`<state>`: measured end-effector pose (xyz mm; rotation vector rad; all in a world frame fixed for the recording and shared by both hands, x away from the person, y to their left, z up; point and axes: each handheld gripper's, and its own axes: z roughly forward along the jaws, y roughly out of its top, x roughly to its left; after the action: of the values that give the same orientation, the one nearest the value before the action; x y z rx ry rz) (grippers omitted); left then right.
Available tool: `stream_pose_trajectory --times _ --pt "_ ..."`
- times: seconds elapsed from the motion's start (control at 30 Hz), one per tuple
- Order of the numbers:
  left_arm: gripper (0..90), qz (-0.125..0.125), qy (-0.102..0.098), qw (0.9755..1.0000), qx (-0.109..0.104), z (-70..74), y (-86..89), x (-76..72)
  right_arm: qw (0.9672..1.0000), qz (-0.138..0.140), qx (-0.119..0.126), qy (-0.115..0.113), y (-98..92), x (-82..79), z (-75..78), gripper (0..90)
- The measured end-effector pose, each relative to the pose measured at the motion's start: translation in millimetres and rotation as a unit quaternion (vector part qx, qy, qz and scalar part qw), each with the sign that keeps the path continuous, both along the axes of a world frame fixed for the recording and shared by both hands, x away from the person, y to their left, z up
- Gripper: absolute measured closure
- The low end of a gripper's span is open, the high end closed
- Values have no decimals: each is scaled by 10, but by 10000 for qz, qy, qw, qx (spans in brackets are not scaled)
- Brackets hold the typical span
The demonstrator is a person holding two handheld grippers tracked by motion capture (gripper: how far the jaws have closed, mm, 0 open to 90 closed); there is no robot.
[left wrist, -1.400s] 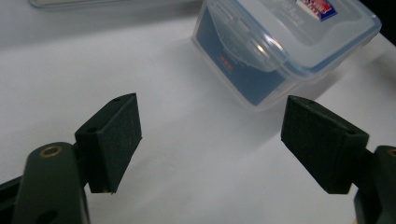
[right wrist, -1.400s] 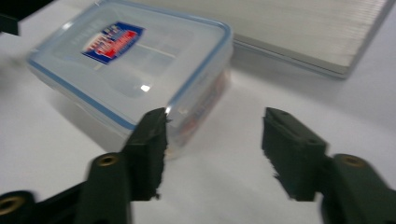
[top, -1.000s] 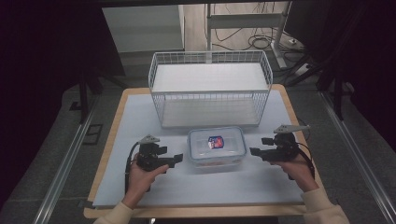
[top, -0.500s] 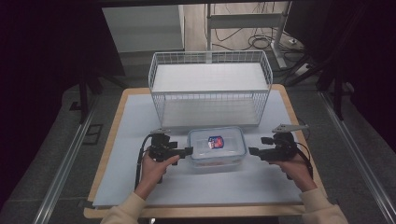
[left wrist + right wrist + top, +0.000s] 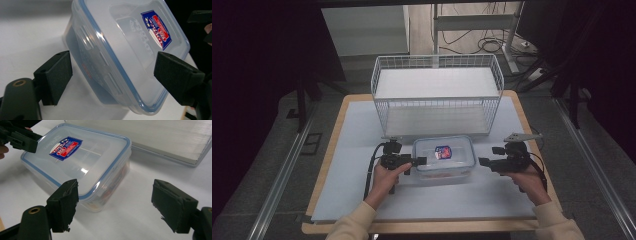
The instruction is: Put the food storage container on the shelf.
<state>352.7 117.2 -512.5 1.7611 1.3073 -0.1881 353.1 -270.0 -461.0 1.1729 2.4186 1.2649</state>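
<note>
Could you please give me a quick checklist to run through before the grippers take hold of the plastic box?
1. Left gripper open: ok; its jaws have just been opening and now straddle one end of the box without pressing.
2. Right gripper open: ok; jaws wide, nothing between them.
3. Right gripper lined up with the box: not ok; it stands apart from the box's other end, which sits toward one jaw.
4. Lid seated on the box: ok, it lies flat; whether the clips are latched: cannot tell.
5. Basket behind the box free to receive it: ok.
6. Box flat on the table: ok.
</note>
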Motion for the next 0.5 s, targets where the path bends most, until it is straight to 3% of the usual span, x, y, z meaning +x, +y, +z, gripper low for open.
stream_pose_trajectory --times 0.13,0.2,0.4,0.5 --pt "147 -103 124 9998 -107 -25 -9 11 10000 -11 -17 -2 0 5 -6 214" --pt "164 -210 237 9992 -262 -43 -28 14 10000 -33 -31 10 -2 12 -13 214" --pt "205 -231 292 9989 -280 -39 -26 8 10000 -68 -12 32 7 40 -13 215" --pt "214 -230 316 9987 -318 -42 -14 8 9999 -32 30 161 52 103 -16 215"
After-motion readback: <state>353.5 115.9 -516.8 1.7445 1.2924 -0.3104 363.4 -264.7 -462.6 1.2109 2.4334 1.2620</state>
